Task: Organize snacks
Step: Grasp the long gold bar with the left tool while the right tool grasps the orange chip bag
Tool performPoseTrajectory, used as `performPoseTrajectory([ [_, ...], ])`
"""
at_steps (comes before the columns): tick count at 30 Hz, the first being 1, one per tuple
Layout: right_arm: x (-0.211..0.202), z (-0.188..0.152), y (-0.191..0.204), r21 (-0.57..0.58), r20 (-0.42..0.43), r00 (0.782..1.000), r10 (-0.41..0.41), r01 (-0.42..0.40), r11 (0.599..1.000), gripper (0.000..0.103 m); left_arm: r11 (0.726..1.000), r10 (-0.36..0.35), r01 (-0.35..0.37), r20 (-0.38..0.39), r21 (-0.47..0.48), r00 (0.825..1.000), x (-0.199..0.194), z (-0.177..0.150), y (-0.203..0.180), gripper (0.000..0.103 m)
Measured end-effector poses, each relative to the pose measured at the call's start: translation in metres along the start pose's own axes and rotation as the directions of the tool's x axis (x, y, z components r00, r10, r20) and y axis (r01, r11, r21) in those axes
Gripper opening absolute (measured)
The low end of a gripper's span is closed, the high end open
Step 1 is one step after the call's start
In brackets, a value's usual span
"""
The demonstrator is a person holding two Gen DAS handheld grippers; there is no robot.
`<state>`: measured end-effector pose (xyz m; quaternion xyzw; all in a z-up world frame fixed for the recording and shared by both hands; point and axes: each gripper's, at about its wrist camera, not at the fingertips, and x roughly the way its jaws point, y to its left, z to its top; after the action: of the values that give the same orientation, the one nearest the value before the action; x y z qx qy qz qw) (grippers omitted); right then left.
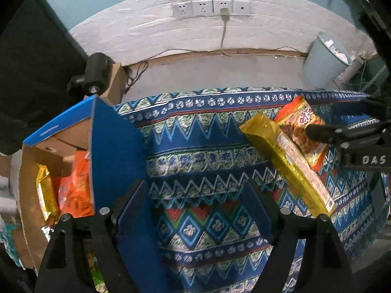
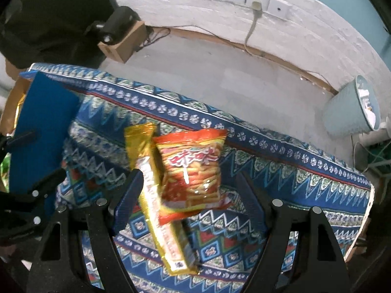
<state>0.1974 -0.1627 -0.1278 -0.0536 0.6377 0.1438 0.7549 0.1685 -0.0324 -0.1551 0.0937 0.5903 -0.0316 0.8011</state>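
On the patterned cloth (image 2: 281, 156): gold pack (image 2: 156, 202) with orange bag (image 2: 193, 171) lying partly over it, between my right gripper's (image 2: 189, 195) spread fingers, ungrasped. My left gripper (image 1: 195, 210), released, straddles the blue box (image 1: 114, 146) wall; box holds more snacks (image 1: 73, 190).

1. A patterned blue cloth (image 1: 195, 151) covers the worktop.
2. Four white wall sockets (image 1: 211, 8) sit in a row, one with a plug and cable.
3. A pale blue bin (image 1: 322, 61) stands by the wall.
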Motion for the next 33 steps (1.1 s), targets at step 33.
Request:
performPoseTrajectory([
  [33,0.034,-0.085,0.005,0.038,-0.107,0.994,-0.027,0.031,0.999,0.043,0.997,-0.009,0.010,-0.017,0.072,1.000,0.005,-0.010,-0.043,0.084],
])
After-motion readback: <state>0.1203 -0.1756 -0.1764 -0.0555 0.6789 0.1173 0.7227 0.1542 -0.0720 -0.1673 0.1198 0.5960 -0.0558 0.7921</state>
